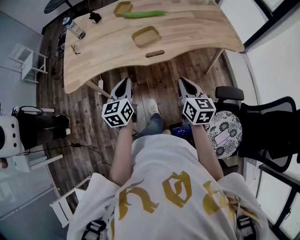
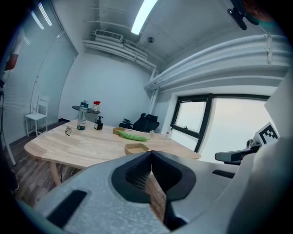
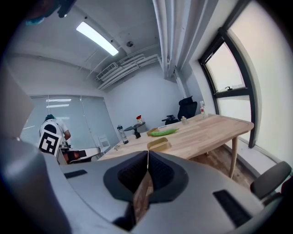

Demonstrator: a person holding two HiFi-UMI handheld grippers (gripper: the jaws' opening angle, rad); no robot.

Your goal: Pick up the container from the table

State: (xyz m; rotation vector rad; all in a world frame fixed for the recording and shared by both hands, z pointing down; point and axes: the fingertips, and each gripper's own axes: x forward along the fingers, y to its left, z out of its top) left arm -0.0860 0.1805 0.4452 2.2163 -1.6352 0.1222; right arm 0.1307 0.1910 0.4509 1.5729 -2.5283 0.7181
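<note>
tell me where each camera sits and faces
Head view: on the head, looking steeply down at table and floor; shows arms, shirt, left tongs, right tongs.
Left gripper view: on left tongs, facing the table over shut jaws.
Right gripper view: on right tongs, facing likewise, jaws shut.
Shared: all three see the container and cucumber.

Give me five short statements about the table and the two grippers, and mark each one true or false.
1. The left gripper and the right gripper both have their jaws shut with nothing between them. True.
2. A green vegetable lies on the table, beyond the near container. True.
3. The left gripper holds the near container. False: it lies untouched on the table.
4. In the head view, the bottle stands at the table's right end. False: it stands near the left end.
5. Both grippers are above the tabletop. False: they are over the floor, short of the table's near edge.
</note>
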